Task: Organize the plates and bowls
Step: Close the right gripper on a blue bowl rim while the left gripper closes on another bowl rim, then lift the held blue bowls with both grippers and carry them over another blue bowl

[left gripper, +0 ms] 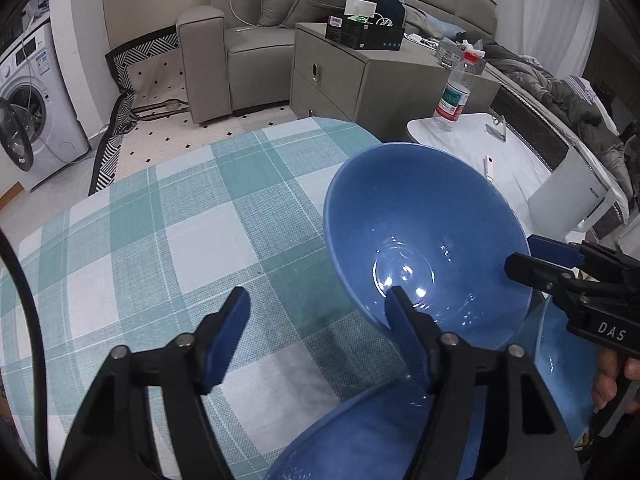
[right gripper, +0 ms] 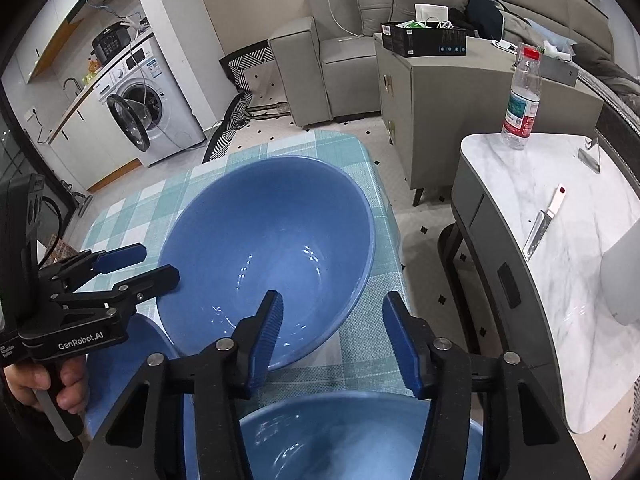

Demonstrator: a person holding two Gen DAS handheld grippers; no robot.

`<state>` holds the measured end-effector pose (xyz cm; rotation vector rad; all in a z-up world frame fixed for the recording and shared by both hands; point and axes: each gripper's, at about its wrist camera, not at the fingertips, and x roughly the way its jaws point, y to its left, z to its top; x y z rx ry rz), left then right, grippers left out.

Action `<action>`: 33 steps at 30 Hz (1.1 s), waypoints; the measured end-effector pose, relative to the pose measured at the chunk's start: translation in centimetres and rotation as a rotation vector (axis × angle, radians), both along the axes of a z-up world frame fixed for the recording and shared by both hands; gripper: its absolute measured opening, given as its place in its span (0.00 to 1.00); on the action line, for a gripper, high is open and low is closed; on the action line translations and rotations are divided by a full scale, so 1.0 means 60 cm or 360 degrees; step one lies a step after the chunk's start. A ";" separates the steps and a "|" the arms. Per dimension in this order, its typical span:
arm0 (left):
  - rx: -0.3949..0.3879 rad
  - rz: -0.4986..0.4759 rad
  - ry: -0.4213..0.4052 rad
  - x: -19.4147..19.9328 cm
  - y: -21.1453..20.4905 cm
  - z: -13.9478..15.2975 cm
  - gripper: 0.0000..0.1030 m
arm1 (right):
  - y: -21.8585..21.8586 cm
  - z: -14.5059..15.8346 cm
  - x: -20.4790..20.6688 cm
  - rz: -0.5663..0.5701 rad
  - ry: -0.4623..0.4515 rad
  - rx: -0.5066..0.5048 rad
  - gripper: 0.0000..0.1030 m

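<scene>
Nearest the lenses, the left gripper (left gripper: 318, 316) has its jaws partly apart around the near-left rim of the large blue bowl (left gripper: 424, 236), one blue pad inside the wall and the other outside over the checked tablecloth (left gripper: 168, 216); whether either pad presses the rim cannot be told. The right gripper (right gripper: 332, 330) likewise straddles that bowl's near-right rim, jaws partly apart, contact unclear. A second blue bowl (right gripper: 352, 436) sits below the fingers at the bottom of both views, cut off by the frame and partly hidden by the gripper bodies. A further blue dish (left gripper: 560, 352) shows only as a slice behind the right tool. The large bowl stands close to the table's right edge, leaving little cloth on that side; to its left the cloth lies open. Across a narrow floor gap is a marble side table (right gripper: 560, 240) bearing a knife (right gripper: 544, 222) and a water bottle (right gripper: 522, 100). Farther off are a grey cabinet (left gripper: 360, 76), sofa (left gripper: 240, 36) and washing machine (right gripper: 148, 108).
</scene>
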<state>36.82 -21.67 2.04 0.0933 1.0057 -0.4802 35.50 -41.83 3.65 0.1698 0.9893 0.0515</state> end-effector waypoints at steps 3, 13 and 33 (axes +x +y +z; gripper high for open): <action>-0.0024 -0.0016 0.0017 0.002 -0.003 -0.001 0.49 | 0.004 -0.004 0.003 0.0009 0.0000 -0.0020 0.45; -0.0018 -0.0093 0.0003 -0.004 -0.023 0.002 0.24 | 0.010 -0.009 0.003 0.0018 -0.0005 -0.0076 0.23; -0.0013 -0.0109 -0.0138 -0.022 -0.025 0.034 0.21 | 0.017 0.013 -0.018 0.0002 -0.0079 -0.0119 0.23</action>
